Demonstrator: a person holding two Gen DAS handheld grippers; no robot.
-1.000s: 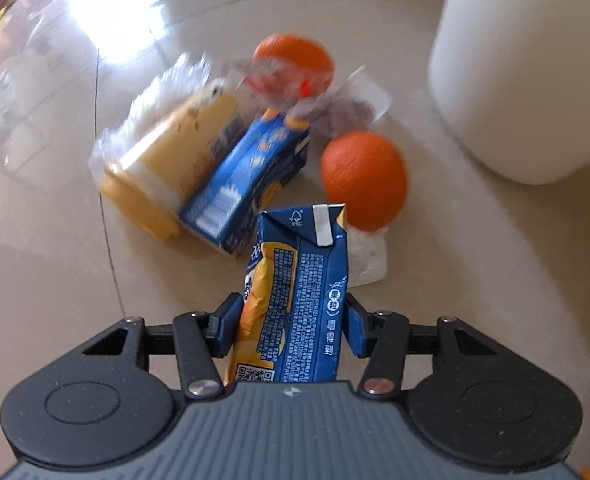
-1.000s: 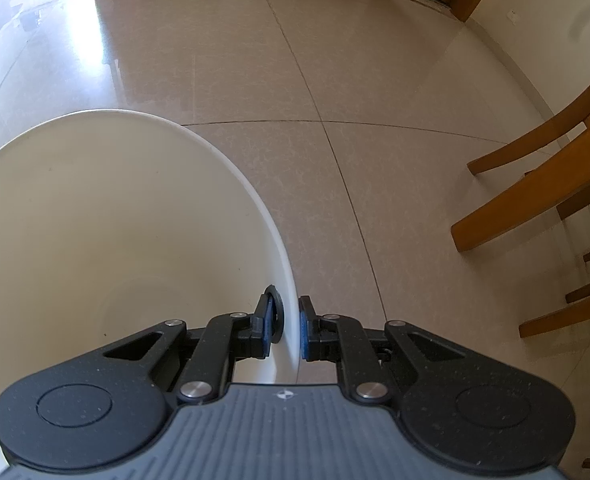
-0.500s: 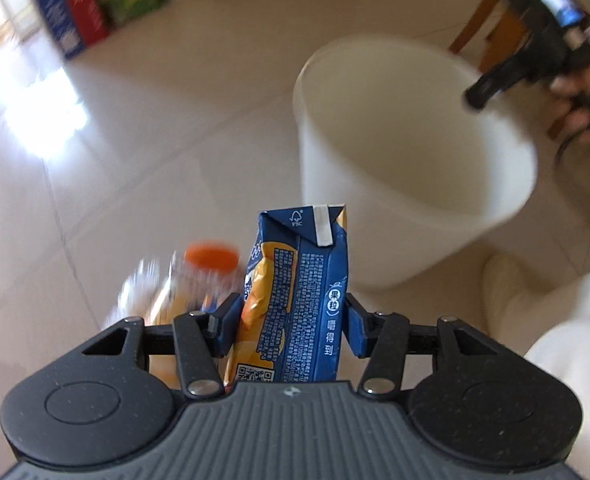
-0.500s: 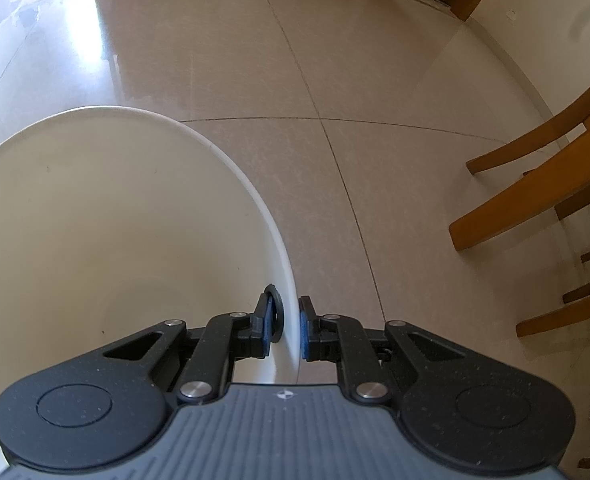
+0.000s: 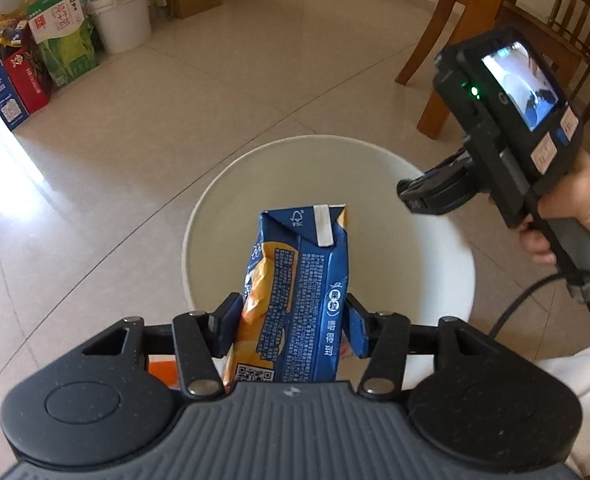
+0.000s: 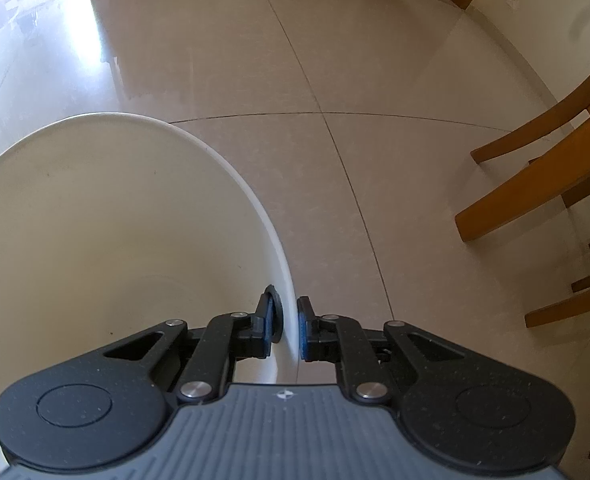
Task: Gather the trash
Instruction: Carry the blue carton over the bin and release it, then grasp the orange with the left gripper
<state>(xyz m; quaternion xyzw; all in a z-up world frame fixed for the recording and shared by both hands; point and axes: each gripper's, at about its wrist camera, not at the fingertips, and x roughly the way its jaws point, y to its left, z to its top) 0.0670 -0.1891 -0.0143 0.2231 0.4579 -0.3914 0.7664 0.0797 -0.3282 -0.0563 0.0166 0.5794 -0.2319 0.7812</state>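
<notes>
Home dining area, glossy beige floor tiles (image 6: pixel 223 60), wooden chairs (image 5: pixel 455 40), probably grocery cartons (image 5: pixel 59 32) along wall

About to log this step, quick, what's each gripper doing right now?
Left gripper: jaws opening, blue drink carton between them, over the white bin.
Right gripper: shut on the white bin's rim.

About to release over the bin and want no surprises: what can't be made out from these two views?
- White plastic bin floor: left wrist view, hidden by crumpled blue-and-orange drink carton; right wrist view, blocked by right hand-held gripper.
- Orange object: left wrist view, mostly behind left hand-held gripper, whose jaws are opening around the carton.
</notes>
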